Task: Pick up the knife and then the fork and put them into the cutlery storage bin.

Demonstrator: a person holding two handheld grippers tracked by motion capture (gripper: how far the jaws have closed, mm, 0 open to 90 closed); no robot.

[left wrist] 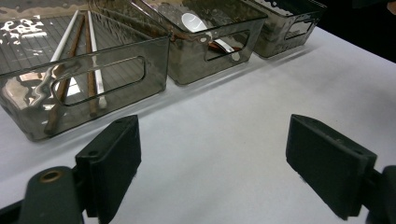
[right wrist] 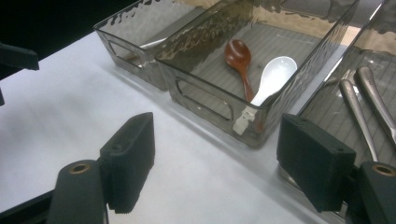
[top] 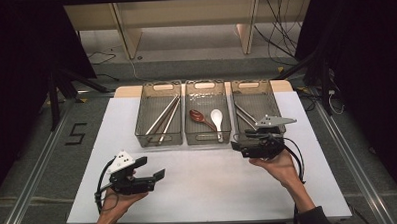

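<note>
Two handheld black two-jaw grippers are over the white table (top: 199,187). Right gripper (right wrist: 217,161), lower centre of its own view: jaws wide apart, nothing between the pads, nothing touched. In the high view it sits at centre right, at the near end of the right smoked-plastic bin (top: 254,92), its grey three-cornered plate over that bin's near part. Left gripper (left wrist: 212,163): jaws equally spread, pads clear of everything, bare tabletop between them; in the high view it is at lower left, well apart from the bins.

Right bin holds slim silver metal utensils (right wrist: 362,109), lying lengthwise, at the right edge of the right gripper view. Middle smoked-plastic bin (right wrist: 205,95): brown wooden spoon (right wrist: 239,60) and white ceramic spoon (right wrist: 273,77), side by side. Left smoked-plastic bin (left wrist: 112,81): brown and white chopsticks (left wrist: 88,51).
</note>
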